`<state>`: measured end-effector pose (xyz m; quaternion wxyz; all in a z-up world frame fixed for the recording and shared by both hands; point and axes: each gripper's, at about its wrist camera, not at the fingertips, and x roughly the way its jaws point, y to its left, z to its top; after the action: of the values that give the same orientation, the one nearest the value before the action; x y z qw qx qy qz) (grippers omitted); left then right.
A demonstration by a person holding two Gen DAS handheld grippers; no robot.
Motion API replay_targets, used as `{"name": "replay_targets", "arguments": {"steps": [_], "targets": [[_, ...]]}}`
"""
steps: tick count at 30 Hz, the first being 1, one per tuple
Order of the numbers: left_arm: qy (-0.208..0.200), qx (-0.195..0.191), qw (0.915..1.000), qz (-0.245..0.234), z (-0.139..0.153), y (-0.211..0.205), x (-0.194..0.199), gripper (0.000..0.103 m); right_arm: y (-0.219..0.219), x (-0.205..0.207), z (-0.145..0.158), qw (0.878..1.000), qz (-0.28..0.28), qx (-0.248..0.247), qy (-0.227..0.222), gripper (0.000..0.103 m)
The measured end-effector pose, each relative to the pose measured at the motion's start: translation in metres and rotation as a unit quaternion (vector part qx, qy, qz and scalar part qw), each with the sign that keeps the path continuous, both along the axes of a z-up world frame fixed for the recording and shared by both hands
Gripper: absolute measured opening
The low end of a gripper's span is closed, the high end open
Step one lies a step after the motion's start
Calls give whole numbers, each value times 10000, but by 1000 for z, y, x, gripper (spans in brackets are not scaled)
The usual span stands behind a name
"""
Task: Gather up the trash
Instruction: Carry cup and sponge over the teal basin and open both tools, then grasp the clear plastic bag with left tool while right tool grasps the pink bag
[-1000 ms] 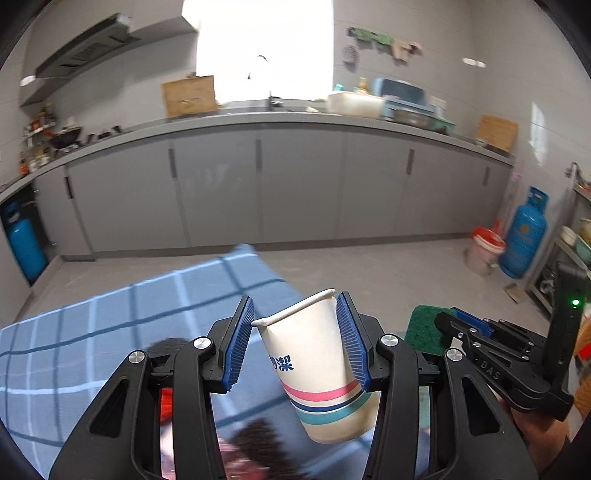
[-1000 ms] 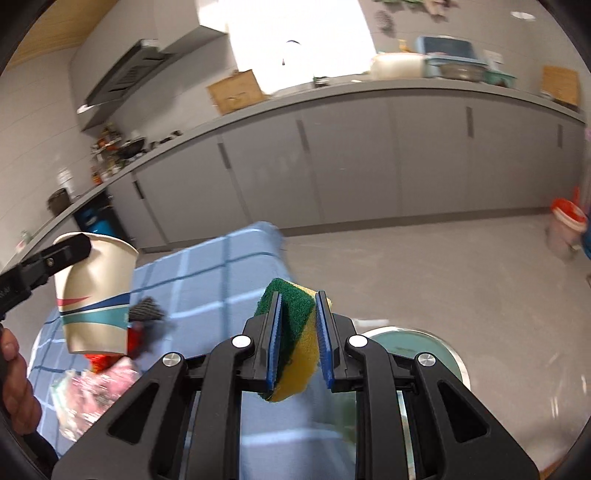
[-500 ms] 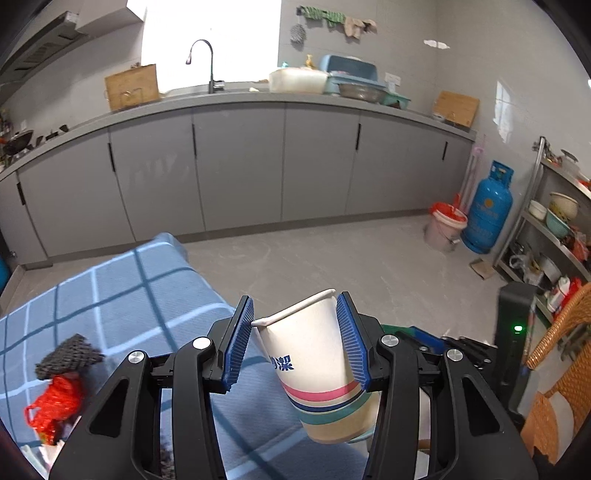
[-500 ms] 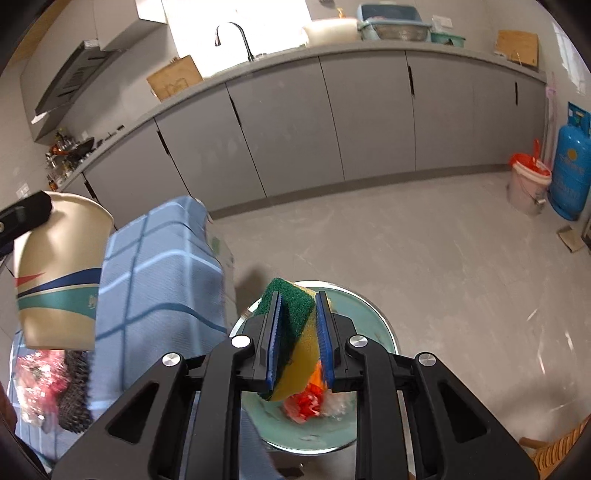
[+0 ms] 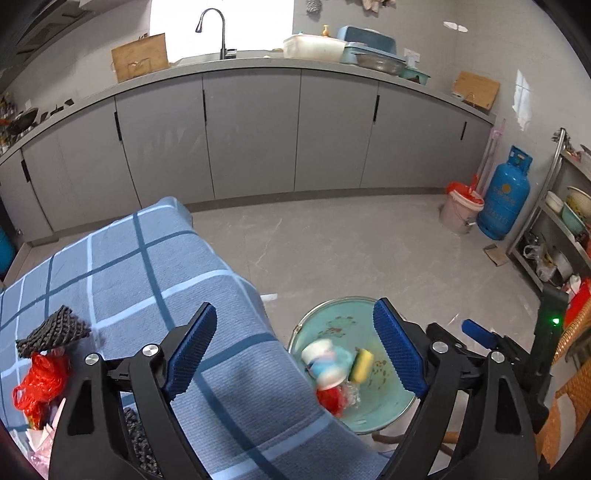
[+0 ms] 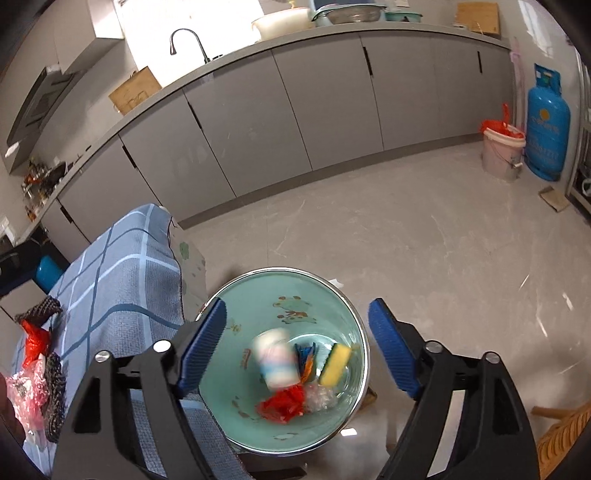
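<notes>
left claw [image 5: 291, 347] just opened, blurred, perhaps cup [image 5: 325, 363], basin [image 5: 384, 406]

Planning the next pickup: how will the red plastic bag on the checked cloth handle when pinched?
The red plastic bag looks crumpled and thin, so probably floppy and very light. Its glossy film may slip from the pads.

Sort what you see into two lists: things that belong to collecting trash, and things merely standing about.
Belongs to the job:
- teal metal basin
- striped paper cup
- yellow sponge
- crumpled red plastic bag
- red plastic scrap on the checked cloth

Standing about:
- blue gas cylinder
- pink bucket
- curved tap
</notes>
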<state>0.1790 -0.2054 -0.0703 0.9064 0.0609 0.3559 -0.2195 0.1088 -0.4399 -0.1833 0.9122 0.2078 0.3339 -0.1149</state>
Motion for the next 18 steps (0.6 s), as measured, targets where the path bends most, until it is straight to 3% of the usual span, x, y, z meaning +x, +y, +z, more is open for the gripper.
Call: {"name": "replay_targets", "arguments": {"steps": [8,18], "targets": [[-213,185,9993,229,15,31,-12,91,9,-15,2,9999,67,140,-16,88],[-582,471,9930,916,41,108,-30,93,53,-18,7,9988,472,145,23,88]]}}
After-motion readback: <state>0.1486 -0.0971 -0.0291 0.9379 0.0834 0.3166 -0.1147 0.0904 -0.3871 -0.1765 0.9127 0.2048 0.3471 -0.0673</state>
